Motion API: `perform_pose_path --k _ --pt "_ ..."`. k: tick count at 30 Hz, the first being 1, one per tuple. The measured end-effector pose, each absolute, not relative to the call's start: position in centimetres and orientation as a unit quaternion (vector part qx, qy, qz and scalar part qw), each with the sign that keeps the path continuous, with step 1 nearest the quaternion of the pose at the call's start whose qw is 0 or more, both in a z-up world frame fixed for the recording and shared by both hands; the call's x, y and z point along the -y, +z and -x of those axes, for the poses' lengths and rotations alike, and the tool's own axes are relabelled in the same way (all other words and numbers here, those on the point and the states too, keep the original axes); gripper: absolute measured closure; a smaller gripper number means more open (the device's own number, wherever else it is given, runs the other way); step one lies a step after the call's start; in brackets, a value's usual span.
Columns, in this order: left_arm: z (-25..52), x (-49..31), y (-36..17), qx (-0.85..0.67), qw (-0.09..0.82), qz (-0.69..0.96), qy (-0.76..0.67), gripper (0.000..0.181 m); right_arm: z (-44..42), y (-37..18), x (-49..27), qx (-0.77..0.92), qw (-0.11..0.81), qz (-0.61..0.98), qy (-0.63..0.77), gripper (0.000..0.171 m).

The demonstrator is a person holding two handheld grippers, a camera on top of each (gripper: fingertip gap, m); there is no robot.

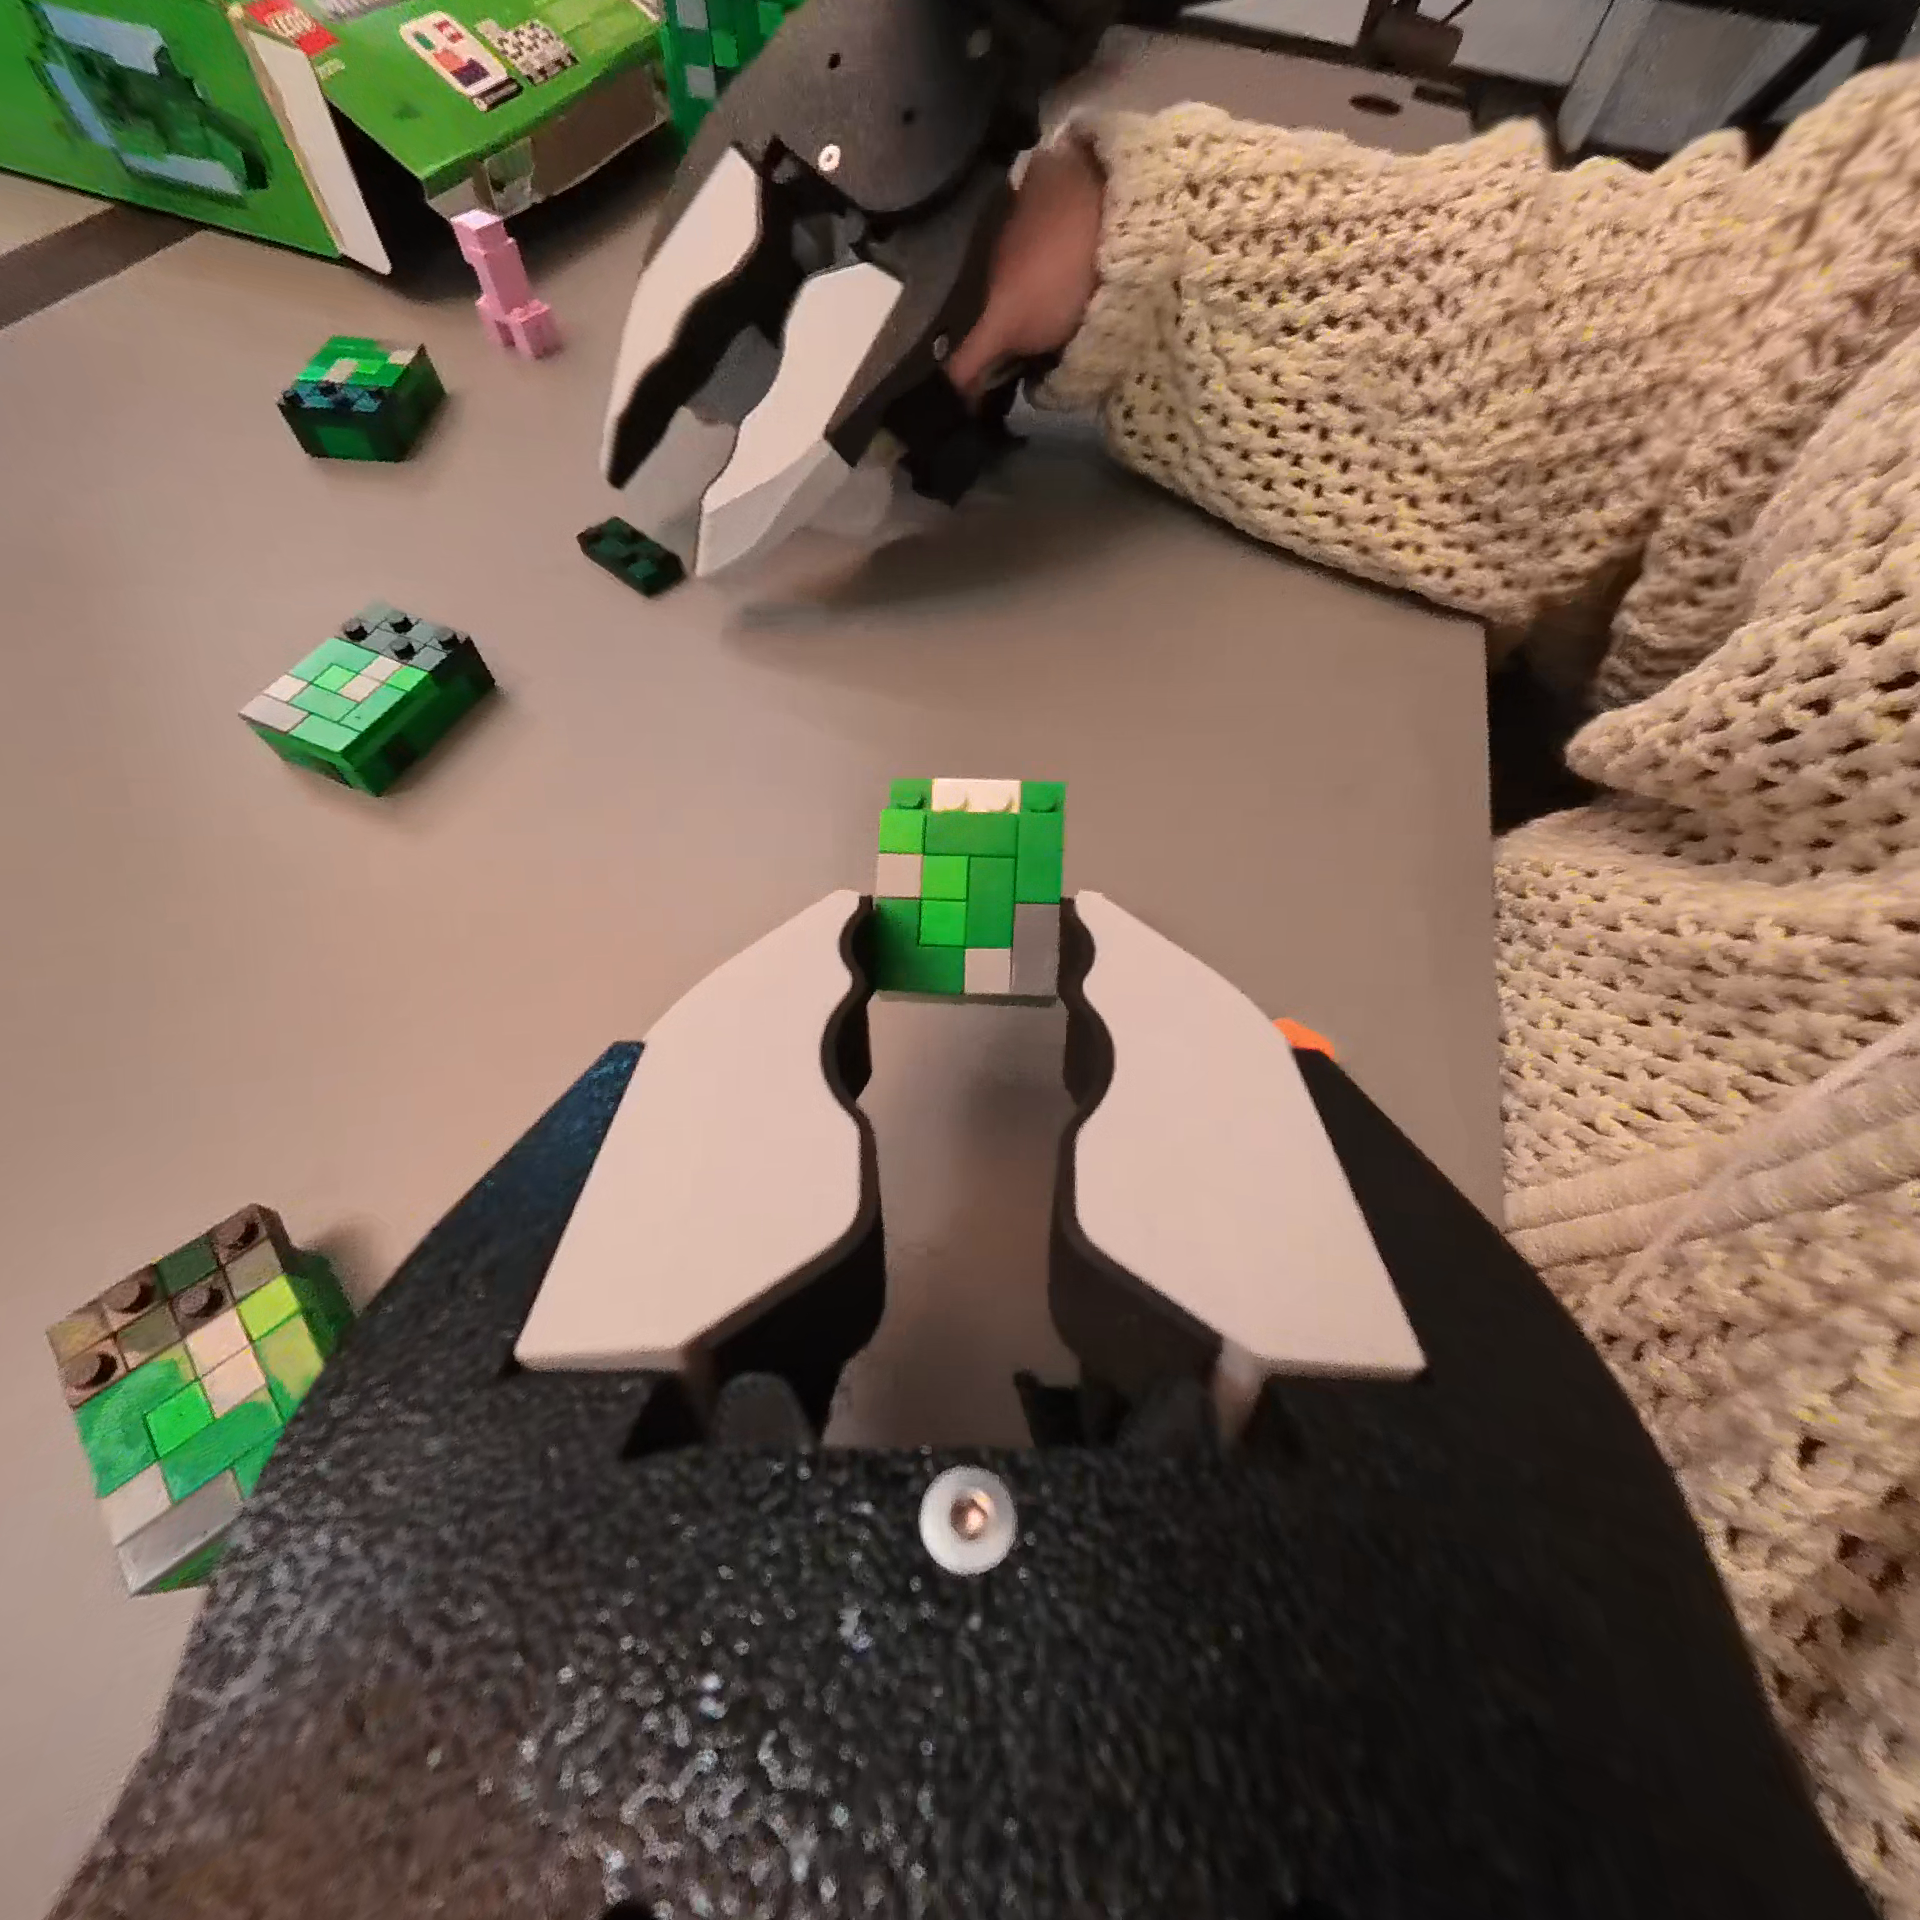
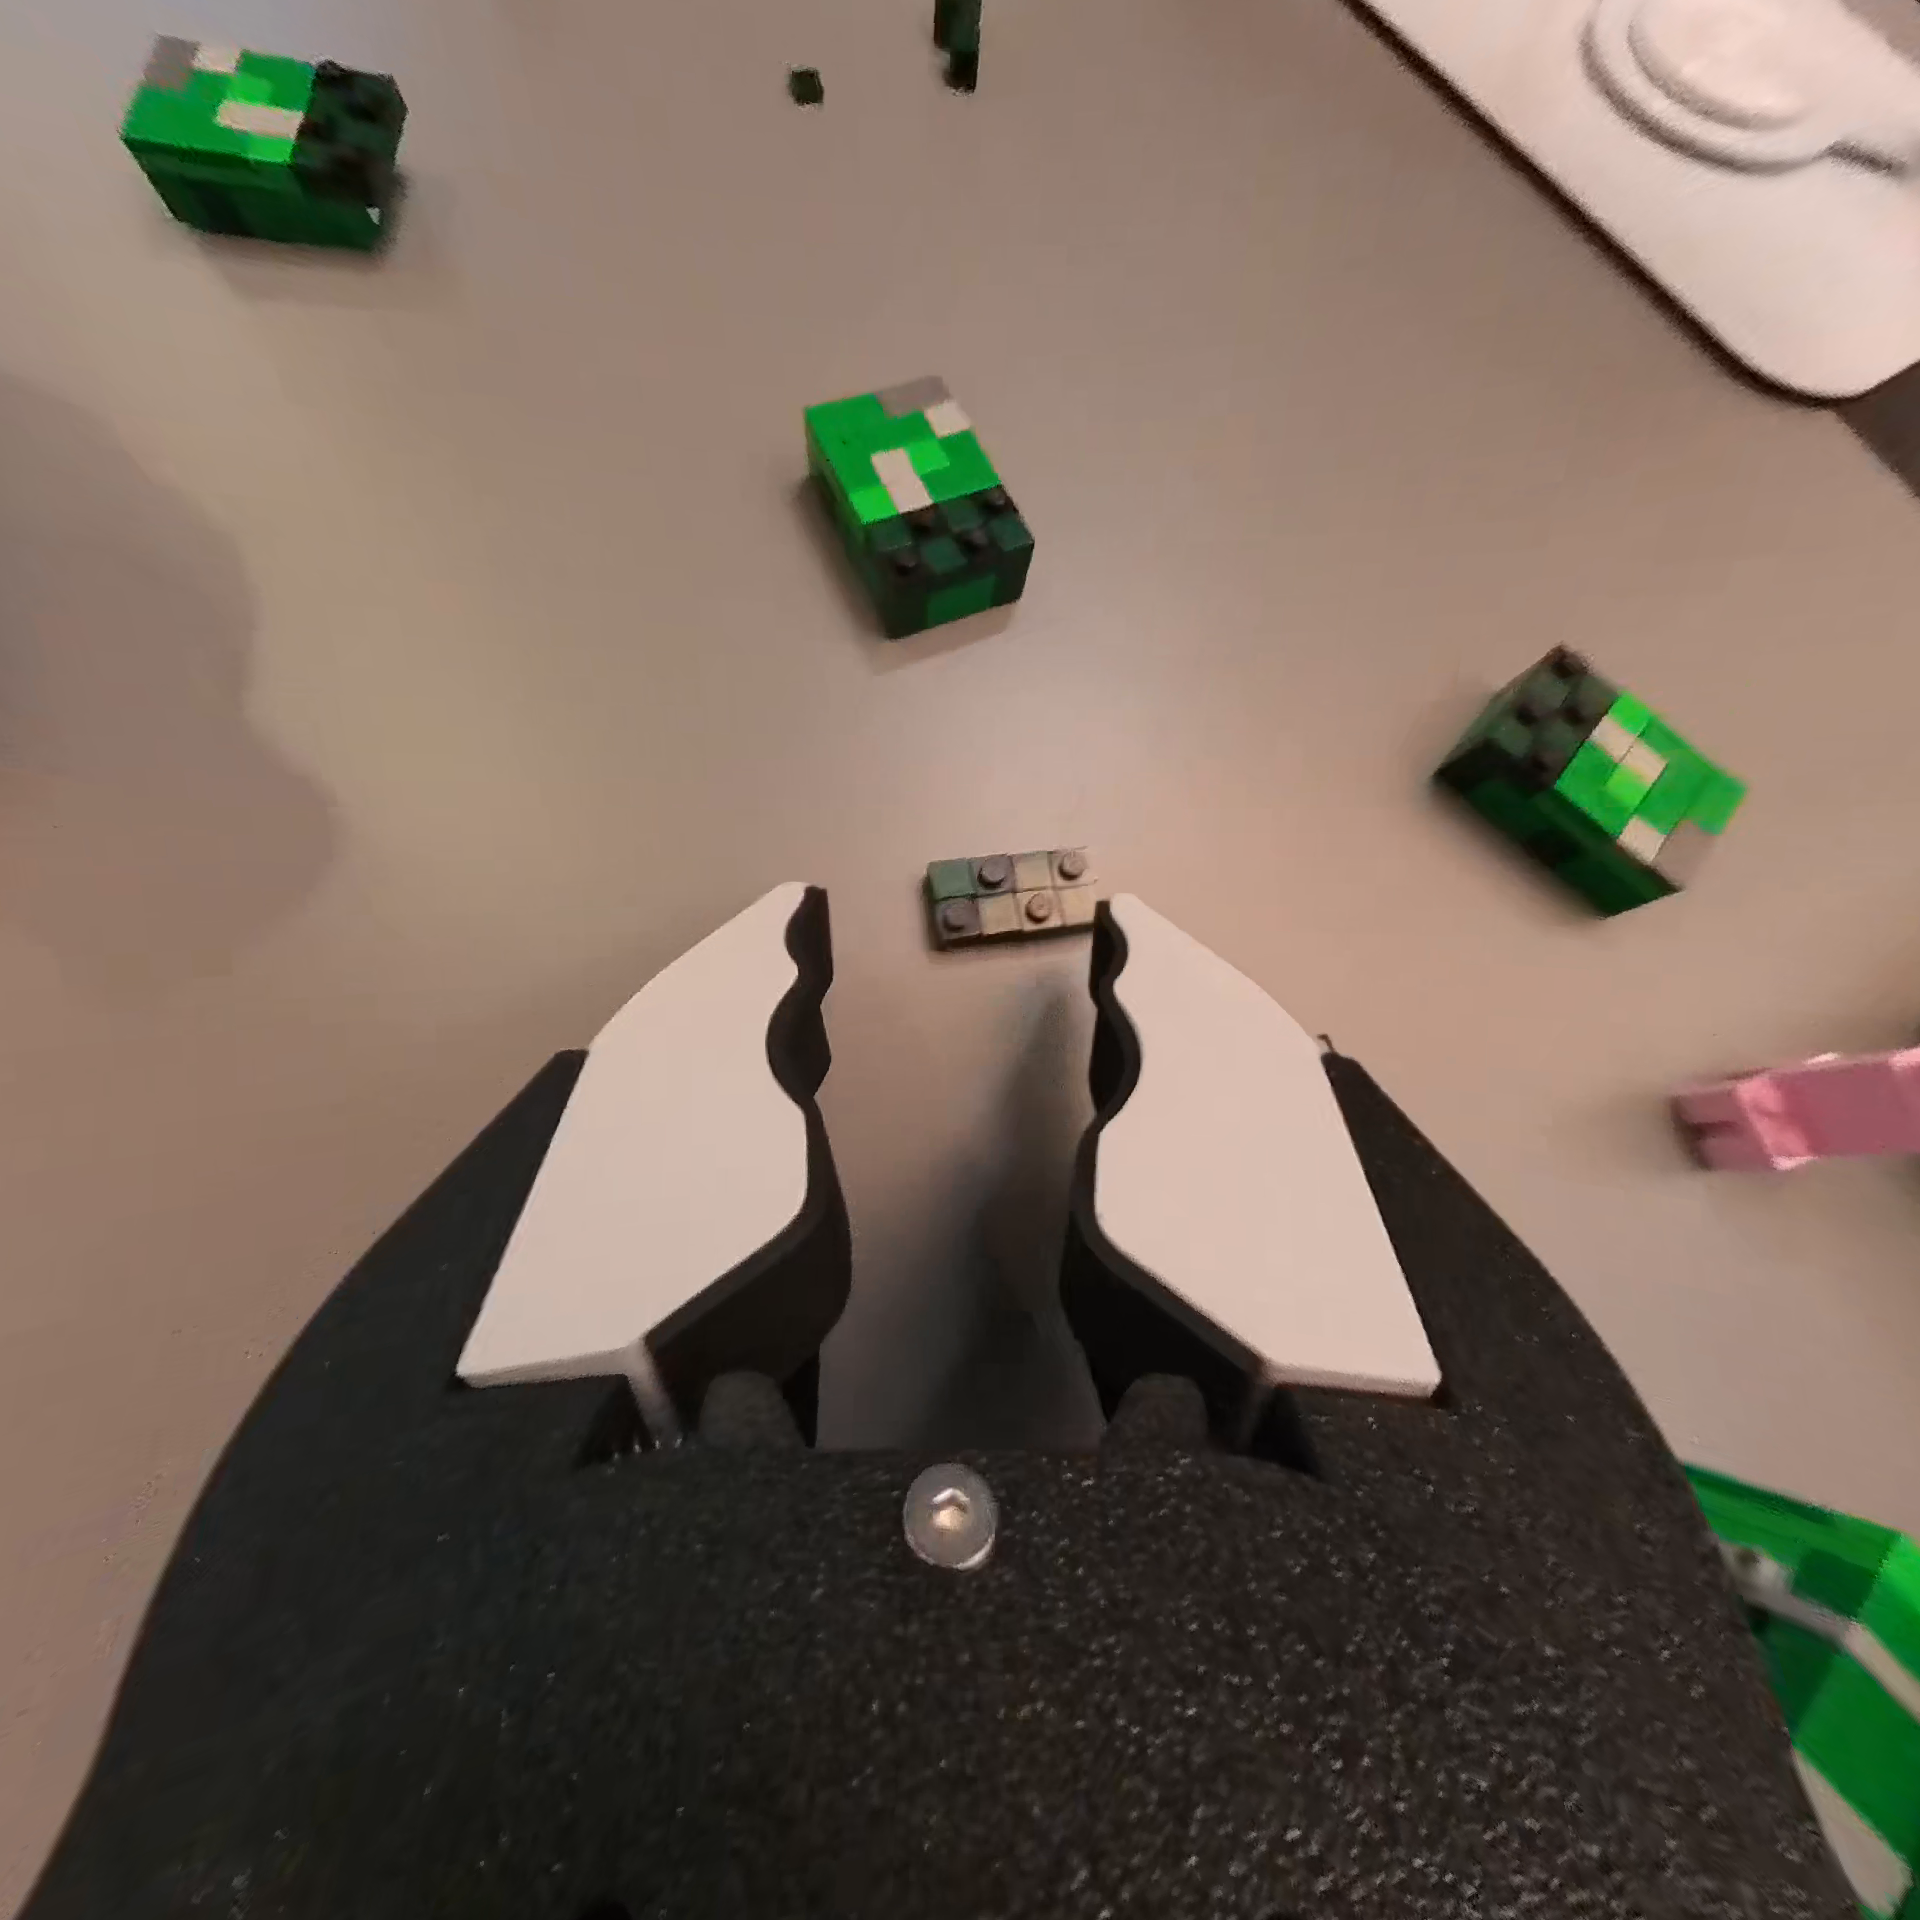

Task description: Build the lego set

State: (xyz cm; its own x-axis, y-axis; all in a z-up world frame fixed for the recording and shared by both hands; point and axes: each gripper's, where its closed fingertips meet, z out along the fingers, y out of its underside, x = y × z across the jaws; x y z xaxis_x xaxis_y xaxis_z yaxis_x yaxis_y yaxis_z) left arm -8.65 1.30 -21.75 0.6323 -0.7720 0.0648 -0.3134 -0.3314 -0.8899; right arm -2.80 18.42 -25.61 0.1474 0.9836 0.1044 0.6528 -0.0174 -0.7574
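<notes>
**L claw grips green block; R claw spread over small plate**

L gripper (image 1: 966, 940) is clenched on a green lego block (image 1: 968, 894), fingertips pressing both its sides. Block has green, white & grey tiles on the face toward the cam, studs on top. It sits near the table (image 1: 1039, 675) edge, close to a person's knit sleeve (image 1: 1455, 416).

R gripper (image 2: 958, 914) is released, fingers apart w/ nothing between them. It hovers low over the table, tips just beside a small dark studded plate (image 2: 1013, 902); the right tip looks to be at the plate's end, can't tell if touching. In the left wrist view the same gripper (image 1: 717, 540) points down next to that plate (image 1: 631, 556).

Three more green blocks lie apart on the table: one far (image 1: 362, 398), one mid (image 1: 369, 698), one near the L gripper body (image 1: 197, 1392). Right wrist view shows them as well: (image 2: 265, 145), (image 2: 920, 504), (image 2: 1590, 779).

A pink lego figure (image 1: 504, 286) stands near the open green set box (image 1: 260, 114) at the far side. A tiny dark piece (image 2: 805, 85) lies well apart, far end of the table. White tray-like object (image 2: 1714, 156) at top right corner, blurred.
</notes>
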Motion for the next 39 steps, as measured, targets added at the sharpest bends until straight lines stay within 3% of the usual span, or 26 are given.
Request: perform_pose_path --k 6,9,11,17,21,22,24,26,30,34,36,39 --pt "9.0 -1.5 -21.6 -0.360 0.467 0.776 -0.224 0.148 3.2 -26.8 -19.9 0.638 0.300 0.671 0.229 0.121" --pt "9.0 -1.6 -21.6 -0.362 0.469 0.778 -0.209 0.148 3.5 -26.9 -19.7 0.642 0.275 0.672 0.245 0.137" --pt "9.1 -1.7 -21.6 -0.360 0.475 0.778 -0.199 0.148 3.6 -26.9 -19.1 0.654 0.263 0.665 0.247 0.138" --pt "9.3 -1.9 -21.7 -0.352 0.484 0.780 -0.183 0.148 5.0 -25.4 -11.1 0.723 0.230 0.567 0.321 0.138" --pt "9.3 -1.9 -22.1 -0.353 0.480 0.783 -0.178 0.148 5.3 -26.6 -7.1 0.775 0.217 0.515 0.293 0.138" --pt "9.3 -2.0 -22.1 -0.353 0.481 0.784 -0.174 0.148 5.5 -26.9 -7.0 0.777 0.227 0.515 0.281 0.137" --pt "9.4 -2.2 -22.0 -0.352 0.488 0.783 -0.159 0.148 6.3 -26.1 -7.7 0.749 0.272 0.537 0.278 0.116" --pt "9.6 -2.5 -21.8 -0.351 0.501 0.779 -0.137 0.148 7.1 -23.4 -6.7 0.698 0.288 0.554 0.351 0.110" --pt "9.4 -2.9 -21.5 -0.362 0.524 0.764 -0.104 0.148 8.0 -19.6 -4.5 0.559 0.208 0.620 0.510 0.119" --pt "8.8 -2.9 -21.0 -0.366 0.539 0.751 -0.108 0.148 8.1 -20.0 -2.8 0.508 0.111 0.639 0.567 0.125" --pt "8.5 -2.6 -20.9 -0.377 0.537 0.746 -0.117 0.148 8.1 -20.4 -2.2 0.498 0.081 0.640 0.580 0.146" --pt "8.5 -2.6 -20.9 -0.347 0.539 0.754 -0.146 0.148 8.2 -20.4 -2.3 0.473 0.062 0.640 0.602 0.150"
